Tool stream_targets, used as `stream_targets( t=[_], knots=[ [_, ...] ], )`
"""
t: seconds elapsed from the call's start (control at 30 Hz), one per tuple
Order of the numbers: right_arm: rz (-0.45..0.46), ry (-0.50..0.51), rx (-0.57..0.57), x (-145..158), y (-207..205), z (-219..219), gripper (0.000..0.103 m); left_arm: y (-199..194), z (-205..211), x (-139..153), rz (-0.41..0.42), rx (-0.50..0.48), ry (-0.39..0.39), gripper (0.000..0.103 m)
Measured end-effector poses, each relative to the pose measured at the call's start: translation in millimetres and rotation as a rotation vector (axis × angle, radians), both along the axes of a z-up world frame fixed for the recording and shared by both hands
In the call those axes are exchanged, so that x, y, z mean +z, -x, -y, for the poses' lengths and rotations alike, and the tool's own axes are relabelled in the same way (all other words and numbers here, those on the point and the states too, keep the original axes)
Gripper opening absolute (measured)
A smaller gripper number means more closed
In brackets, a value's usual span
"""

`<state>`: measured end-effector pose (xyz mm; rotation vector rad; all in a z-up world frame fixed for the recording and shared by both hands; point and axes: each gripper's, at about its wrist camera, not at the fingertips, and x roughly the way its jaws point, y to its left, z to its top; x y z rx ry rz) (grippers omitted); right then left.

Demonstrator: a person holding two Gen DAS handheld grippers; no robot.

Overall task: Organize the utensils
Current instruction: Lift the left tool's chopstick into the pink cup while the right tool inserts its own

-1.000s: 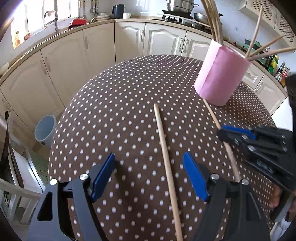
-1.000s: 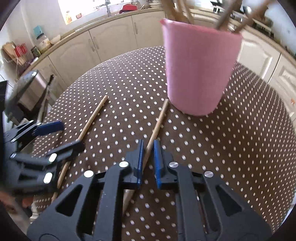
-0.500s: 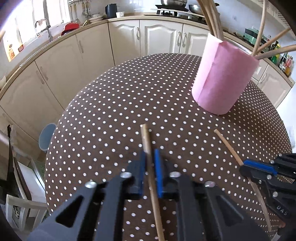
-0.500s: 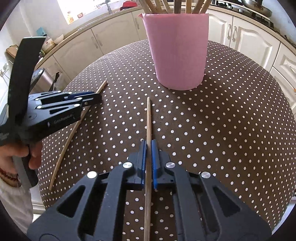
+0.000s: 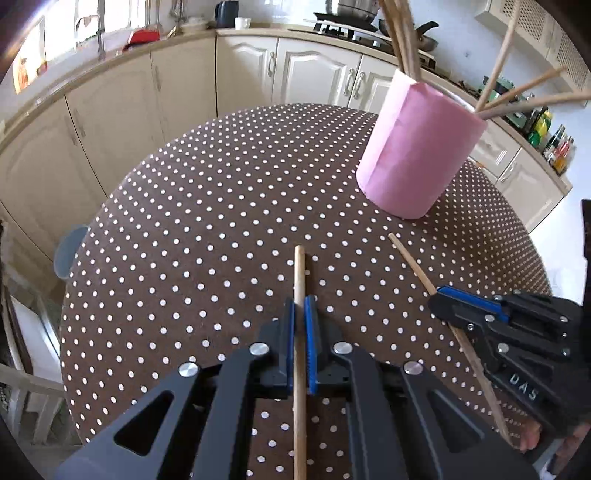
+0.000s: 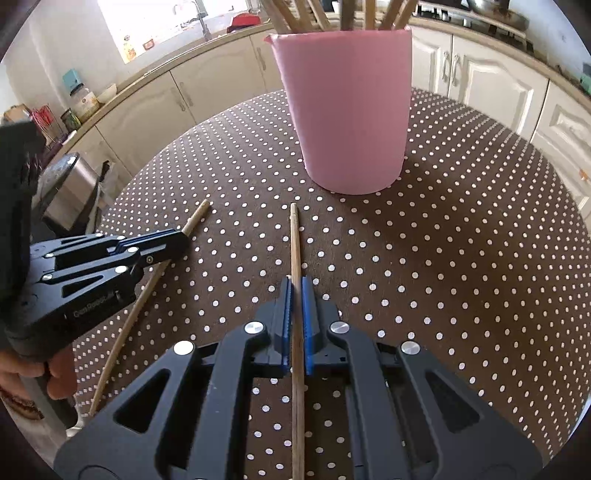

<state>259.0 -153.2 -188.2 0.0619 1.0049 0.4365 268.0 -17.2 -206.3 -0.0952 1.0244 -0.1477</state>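
Each gripper holds one wooden stick over the brown polka-dot table (image 5: 207,206). My left gripper (image 5: 300,306) is shut on a thicker wooden stick (image 5: 299,269) that points forward. My right gripper (image 6: 296,286) is shut on a thinner wooden stick (image 6: 294,240) that points at the pink cup (image 6: 347,110). The pink cup (image 5: 417,147) stands upright ahead and holds several wooden sticks. In the left wrist view the right gripper (image 5: 439,299) shows at the right with its stick (image 5: 410,260). In the right wrist view the left gripper (image 6: 177,240) shows at the left with its stick (image 6: 197,214).
Cream kitchen cabinets (image 5: 184,96) curve round behind the table. A grey bin (image 5: 68,251) stands on the floor left of the table. A metal pedal bin (image 6: 70,188) stands at the left in the right wrist view. A stove with pots (image 5: 351,18) is at the back.
My left gripper, open a second ago, has shut on the thicker stick and lifted it. My right gripper has drawn its stick back from the cup's base and raised it.
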Motion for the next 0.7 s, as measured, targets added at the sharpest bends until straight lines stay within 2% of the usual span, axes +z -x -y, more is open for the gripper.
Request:
stream_targets(
  t=[0.07, 0.17, 0.3, 0.43, 0.7],
  knots=[
    [0.0, -0.002, 0.0, 0.4, -0.5, 2.0, 0.006, -0.6, -3.2, 1.4, -0.013, -0.008, 0.023, 0.006],
    [-0.014, -0.094, 0.003, 4.2, 5.6, 11.5, 0.006, 2.2, -6.6, 3.5, -0.004, -0.015, 0.026, 0.006],
    [0.027, -0.115, 0.009, 18.9, 16.6, 19.5, 0.006, 9.5, -15.9, 14.2, 0.023, -0.012, 0.049, 0.006],
    [0.073, -0.133, 0.007, 37.5, 26.4, 29.7, 0.006, 22.5, -22.4, 40.0, 0.08, -0.021, 0.08, 0.006],
    [0.18, -0.194, 0.005, 83.2, 43.0, 54.3, 0.006, 42.3, -0.9, 102.1, 0.234, -0.064, 0.049, 0.006]
  ],
)
